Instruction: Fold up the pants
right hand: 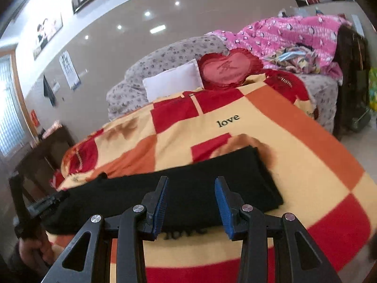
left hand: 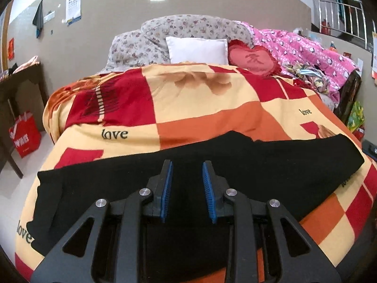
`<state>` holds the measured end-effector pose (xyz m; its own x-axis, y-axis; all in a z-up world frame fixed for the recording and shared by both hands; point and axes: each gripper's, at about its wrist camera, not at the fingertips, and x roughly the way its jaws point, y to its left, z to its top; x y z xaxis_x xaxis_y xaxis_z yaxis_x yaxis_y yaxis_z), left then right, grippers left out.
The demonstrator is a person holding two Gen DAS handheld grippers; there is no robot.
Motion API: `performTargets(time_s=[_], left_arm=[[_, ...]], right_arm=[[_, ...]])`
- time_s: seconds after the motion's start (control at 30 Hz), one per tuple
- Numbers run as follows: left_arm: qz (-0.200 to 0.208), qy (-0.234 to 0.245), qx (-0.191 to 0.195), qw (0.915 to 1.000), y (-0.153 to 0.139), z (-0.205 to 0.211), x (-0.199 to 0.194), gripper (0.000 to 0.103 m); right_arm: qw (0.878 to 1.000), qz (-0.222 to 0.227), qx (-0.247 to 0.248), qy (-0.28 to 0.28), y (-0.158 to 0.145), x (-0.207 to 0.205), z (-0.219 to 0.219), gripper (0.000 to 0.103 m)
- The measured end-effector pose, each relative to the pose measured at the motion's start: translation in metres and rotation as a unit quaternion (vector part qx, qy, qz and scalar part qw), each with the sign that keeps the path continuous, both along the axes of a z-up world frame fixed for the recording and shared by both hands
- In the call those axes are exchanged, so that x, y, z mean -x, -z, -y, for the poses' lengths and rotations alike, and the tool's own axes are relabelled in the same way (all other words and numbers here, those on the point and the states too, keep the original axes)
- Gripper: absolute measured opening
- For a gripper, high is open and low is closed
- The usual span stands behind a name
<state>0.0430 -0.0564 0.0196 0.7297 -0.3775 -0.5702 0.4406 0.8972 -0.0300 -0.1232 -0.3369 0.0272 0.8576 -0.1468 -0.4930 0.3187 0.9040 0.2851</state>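
Black pants [left hand: 259, 160] lie folded lengthwise in a long band across the near end of a bed, on a red, orange and yellow checked blanket [left hand: 200, 108]. My left gripper [left hand: 187, 165] hovers over the band's middle, open, its blue pads apart with nothing between them. In the right wrist view the pants [right hand: 235, 172] end in a squared edge at the right. My right gripper [right hand: 192, 179] is open above that half, also holding nothing. At the far left of that view a hand [right hand: 30, 247] holds the left gripper [right hand: 54, 199] by the pants' other end.
A white pillow [left hand: 198, 50], a red heart cushion [left hand: 253, 61] and a pink quilt [left hand: 306, 52] are heaped at the head of the bed. A dark wooden table [left hand: 18, 82] and a red bag [left hand: 24, 136] stand on the floor to the left.
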Motion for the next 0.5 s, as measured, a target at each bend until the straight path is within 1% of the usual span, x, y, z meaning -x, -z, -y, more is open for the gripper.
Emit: performTargets(time_s=[0.03,0.1,0.17,0.27,0.33,0.43,0.5], left_arm=[[-0.004,-0.001,0.004,1.0000,0.000,-0.002,-0.001,0.025],[-0.010,-0.008,0.006,0.9999,0.001,-0.004,-0.003,0.025],[-0.011,-0.011,0.007,0.9999,0.001,-0.004,-0.001,0.025],[-0.009,-0.014,0.005,0.9998,0.001,-0.004,0.002,0.025],[-0.011,-0.016,0.002,0.9998,0.002,-0.003,0.001,0.025],[-0.016,-0.019,-0.001,0.9997,0.004,-0.003,0.000,0.025],[-0.019,-0.018,0.000,0.9997,0.004,-0.004,0.000,0.025]], right_arm=[[1.000,-0.006,0.015,0.005,-0.002,0.004,-0.002,0.038],[0.999,-0.014,0.028,0.012,-0.002,0.012,-0.003,0.038],[1.000,-0.019,0.016,0.019,-0.001,0.018,0.001,0.038],[0.999,-0.015,-0.030,0.025,-0.001,0.034,0.012,0.038],[0.997,-0.005,-0.071,0.023,-0.005,0.046,0.022,0.038],[0.991,0.010,-0.131,0.025,-0.015,0.062,0.041,0.040],[0.984,0.024,-0.171,0.037,-0.020,0.072,0.056,0.041]])
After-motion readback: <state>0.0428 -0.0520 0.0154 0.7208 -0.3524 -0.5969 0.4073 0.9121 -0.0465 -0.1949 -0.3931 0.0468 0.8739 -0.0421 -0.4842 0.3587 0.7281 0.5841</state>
